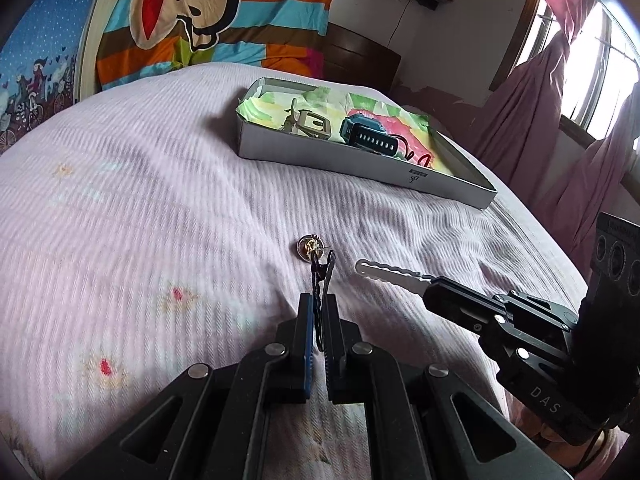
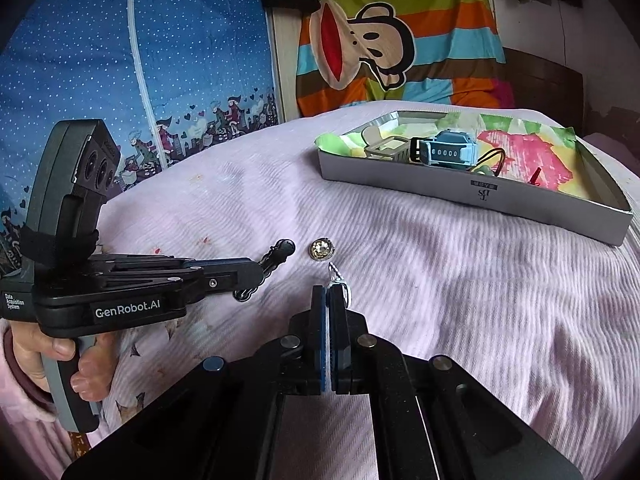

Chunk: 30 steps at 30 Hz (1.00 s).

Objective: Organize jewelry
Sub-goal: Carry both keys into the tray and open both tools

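Already sorted: we see a beige watch (image 1: pixel 310 122), a blue watch (image 1: pixel 368 134) and a dark cord (image 1: pixel 416 152) lying in the box (image 1: pixel 360 164), on its coloured paper lining, toward the far right corner of the bed (image 1: pixel 140 200).
Left tool: our left tool (image 1: pixel 316 308) has its jaws closed on a black hair clip (image 1: pixel 322 276), whose tip reaches out to the round brooch.
Right tool: our right tool (image 2: pixel 330 294) is clamped on a silver hair clip (image 1: pixel 390 274), held above the bed.
Left to do: the round brooch (image 2: pixel 320 249) lies loose on the bed near its middle, well short of the box; we judge both clips and the brooch have yet to go in, so the job looks roughly half done.
Hard to make out: the near wall of the box hides part of its contents; a small red piece (image 2: pixel 535 176) inside is too small for us to name, and whether the black hair clip touches the brooch we cannot tell.
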Each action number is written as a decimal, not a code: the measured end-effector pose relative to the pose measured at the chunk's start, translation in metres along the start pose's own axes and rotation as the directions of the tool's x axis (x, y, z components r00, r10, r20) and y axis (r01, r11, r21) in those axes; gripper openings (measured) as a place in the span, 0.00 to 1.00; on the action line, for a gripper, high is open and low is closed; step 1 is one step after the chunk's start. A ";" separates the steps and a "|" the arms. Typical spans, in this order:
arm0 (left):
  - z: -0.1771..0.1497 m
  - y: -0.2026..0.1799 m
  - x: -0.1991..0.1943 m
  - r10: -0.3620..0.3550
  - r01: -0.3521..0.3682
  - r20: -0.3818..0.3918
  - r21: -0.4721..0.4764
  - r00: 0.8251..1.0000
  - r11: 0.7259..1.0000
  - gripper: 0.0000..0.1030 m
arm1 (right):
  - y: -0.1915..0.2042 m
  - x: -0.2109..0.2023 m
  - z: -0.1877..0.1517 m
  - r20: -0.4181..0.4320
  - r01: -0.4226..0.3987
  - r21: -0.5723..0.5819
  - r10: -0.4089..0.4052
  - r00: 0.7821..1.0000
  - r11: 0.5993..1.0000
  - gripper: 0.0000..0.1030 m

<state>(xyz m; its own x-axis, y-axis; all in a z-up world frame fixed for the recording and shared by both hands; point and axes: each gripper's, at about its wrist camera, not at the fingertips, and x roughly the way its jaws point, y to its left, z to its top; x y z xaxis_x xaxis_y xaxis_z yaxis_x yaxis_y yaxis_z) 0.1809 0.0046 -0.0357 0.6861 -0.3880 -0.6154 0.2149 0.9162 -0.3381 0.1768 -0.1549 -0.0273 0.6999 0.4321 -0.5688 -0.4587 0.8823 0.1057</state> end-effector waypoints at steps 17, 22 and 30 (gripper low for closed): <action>0.033 -0.019 -0.009 -0.028 0.025 0.095 0.037 0.995 0.999 0.04 | -0.030 -0.026 0.010 0.122 0.061 0.073 -0.070 0.990 0.995 0.02; 0.071 -0.029 0.002 -0.057 0.053 0.138 0.036 0.989 0.998 0.05 | -0.049 -0.039 0.034 0.192 0.098 0.078 -0.112 0.975 0.992 0.02; 0.147 -0.040 0.064 -0.083 0.082 0.122 0.009 0.989 0.997 0.05 | -0.096 -0.028 0.097 0.242 0.179 0.094 -0.196 0.950 0.979 0.02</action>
<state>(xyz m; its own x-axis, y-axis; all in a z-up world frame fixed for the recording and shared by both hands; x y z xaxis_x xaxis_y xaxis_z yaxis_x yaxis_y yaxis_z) 0.3186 -0.0429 0.0429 0.7457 -0.4473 -0.4939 0.2767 0.8822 -0.3811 0.2547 -0.2337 0.0576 0.8876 0.2825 -0.3638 -0.2729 0.9588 0.0785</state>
